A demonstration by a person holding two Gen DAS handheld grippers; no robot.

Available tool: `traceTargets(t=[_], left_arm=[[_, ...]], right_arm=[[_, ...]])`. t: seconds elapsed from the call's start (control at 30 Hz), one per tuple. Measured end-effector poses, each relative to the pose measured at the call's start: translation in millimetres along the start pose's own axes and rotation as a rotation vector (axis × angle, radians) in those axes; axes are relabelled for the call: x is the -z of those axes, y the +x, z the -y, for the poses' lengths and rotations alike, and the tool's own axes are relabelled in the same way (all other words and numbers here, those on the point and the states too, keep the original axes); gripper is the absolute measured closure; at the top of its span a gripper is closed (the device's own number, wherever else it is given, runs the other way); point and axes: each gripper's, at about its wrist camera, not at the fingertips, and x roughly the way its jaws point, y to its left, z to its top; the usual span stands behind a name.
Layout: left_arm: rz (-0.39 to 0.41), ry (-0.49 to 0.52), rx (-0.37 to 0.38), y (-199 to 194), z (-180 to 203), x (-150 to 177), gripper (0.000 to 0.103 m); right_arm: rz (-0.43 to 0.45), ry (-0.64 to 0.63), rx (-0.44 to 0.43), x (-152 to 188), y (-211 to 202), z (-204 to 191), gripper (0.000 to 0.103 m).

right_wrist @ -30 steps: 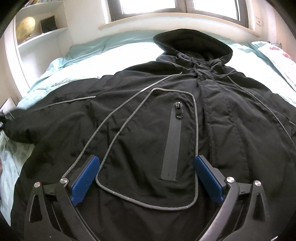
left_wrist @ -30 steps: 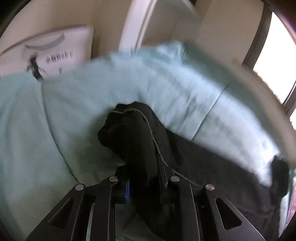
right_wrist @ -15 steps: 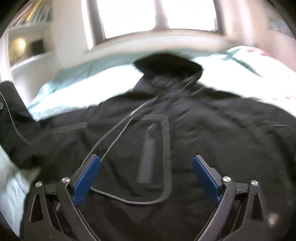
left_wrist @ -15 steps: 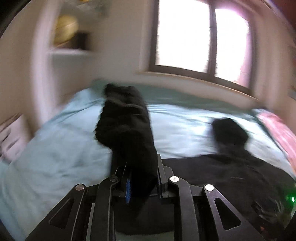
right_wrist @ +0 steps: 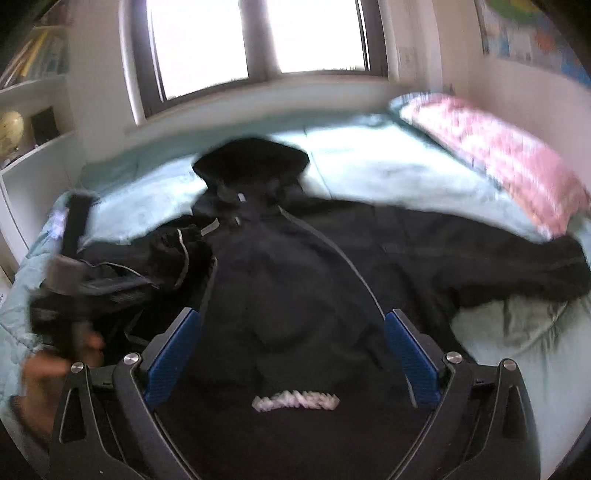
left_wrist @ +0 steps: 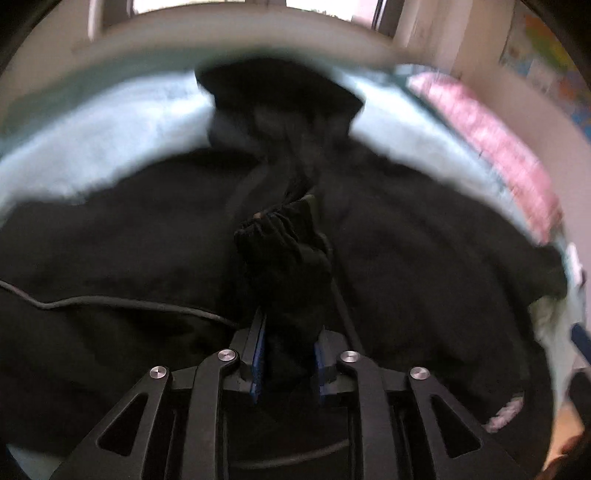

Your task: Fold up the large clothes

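Note:
A large black hooded jacket (right_wrist: 295, 280) lies spread on a light teal bed (right_wrist: 388, 173), hood toward the window. My left gripper (left_wrist: 288, 354) is shut on the jacket's left sleeve cuff (left_wrist: 284, 254) and holds it over the jacket's chest, near the front zipper. In the right wrist view the left gripper (right_wrist: 70, 273) appears blurred at the left with the sleeve folded inward. My right gripper (right_wrist: 291, 350) is open and empty above the jacket's lower front. The right sleeve (right_wrist: 517, 266) lies stretched out to the right.
A pink patterned pillow (right_wrist: 498, 158) lies at the bed's right end. A window (right_wrist: 258, 40) and sill run behind the bed. White shelves with a globe (right_wrist: 11, 129) stand at the left. A wall poster (right_wrist: 535, 33) is at the right.
My left gripper swung the sleeve from the bed's left side across onto the jacket's chest. My right gripper rose and pulled back, staying open.

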Motion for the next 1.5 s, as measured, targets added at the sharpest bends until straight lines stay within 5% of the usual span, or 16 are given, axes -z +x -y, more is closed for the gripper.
traceTargets(t=[0.07, 0.17, 0.33, 0.5, 0.67, 0.83, 0.87, 0.93, 0.97, 1.03, 1.23, 1.5], left_arm=[[-0.003, -0.026, 0.034, 5, -3, 3, 0.071], [-0.012, -0.101, 0.211, -8, -12, 0, 0.043], [0.069, -0.116, 0.372, -65, -13, 2, 0.043], [0.157, -0.089, 0.29, -117, -25, 10, 0.042], [0.181, -0.127, 0.118, -137, -58, 24, 0.042], [0.196, -0.226, 0.049, -145, -99, 33, 0.042], [0.199, -0.231, 0.036, -146, -102, 33, 0.042], [0.201, -0.239, -0.035, -149, -106, 29, 0.042], [0.201, -0.242, -0.083, -149, -107, 29, 0.042], [0.212, -0.25, -0.149, -152, -111, 26, 0.042], [0.21, -0.279, -0.141, -146, -113, 11, 0.042], [0.146, -0.18, -0.085, -97, -58, -22, 0.042]], right_arm=[[-0.05, 0.008, -0.001, 3, 9, 11, 0.003], [-0.108, 0.016, -0.002, 7, 19, 20, 0.003], [-0.176, 0.01, -0.12, -4, 26, 5, 0.003], [-0.227, -0.012, -0.221, -32, 50, -32, 0.004], [-0.277, -0.041, -0.248, -48, 96, -72, 0.013], [-0.322, 0.022, -0.156, -44, 145, -95, 0.016], [-0.336, 0.033, -0.187, -42, 152, -99, 0.02], [-0.378, 0.037, -0.265, -39, 166, -108, 0.059], [-0.388, 0.038, -0.288, -39, 169, -110, 0.067], [-0.346, 0.046, -0.285, -43, 160, -107, 0.073], [-0.149, 0.068, -0.274, -76, 94, -64, 0.075], [-0.018, 0.061, -0.106, -122, 48, 45, 0.075]])
